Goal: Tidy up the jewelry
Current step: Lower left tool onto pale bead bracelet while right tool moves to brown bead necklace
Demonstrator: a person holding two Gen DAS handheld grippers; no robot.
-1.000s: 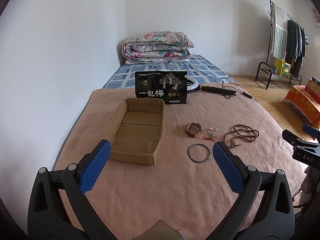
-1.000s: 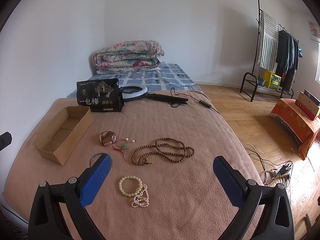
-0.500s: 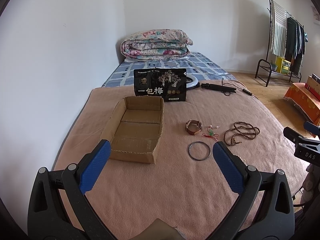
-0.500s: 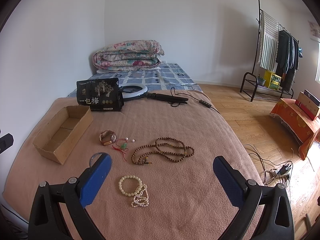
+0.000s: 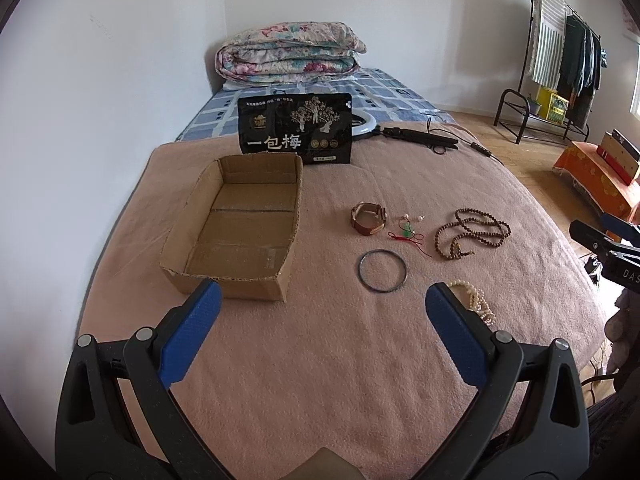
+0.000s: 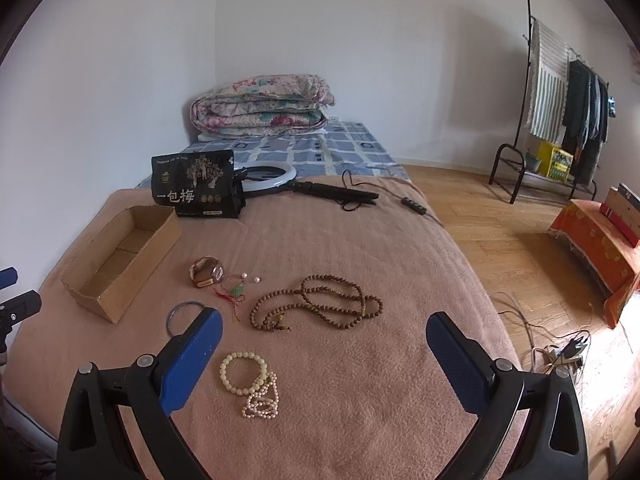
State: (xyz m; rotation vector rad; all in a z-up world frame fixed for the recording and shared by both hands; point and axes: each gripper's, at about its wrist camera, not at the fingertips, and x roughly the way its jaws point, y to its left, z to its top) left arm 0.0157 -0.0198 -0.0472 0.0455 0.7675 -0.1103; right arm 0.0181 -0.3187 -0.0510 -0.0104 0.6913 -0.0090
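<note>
Both my left tongs and right tongs hang wide open and empty over the bed's blanket, jewelry loose beside the empty cardboard box. I judge the pearl strand, touching the cream bead bracelet, could snag and drag it along.

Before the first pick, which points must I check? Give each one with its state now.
1. Box has nothing inside: ok.
2. Left gripper jaws open, holding nothing: ok.
3. Right gripper jaws open, holding nothing: ok.
4. Bangle lies apart from other pieces: ok.
5. Cream bracelet free of pearl strand: not ok, they touch.
6. Red cord free of watch: cannot tell.
</note>
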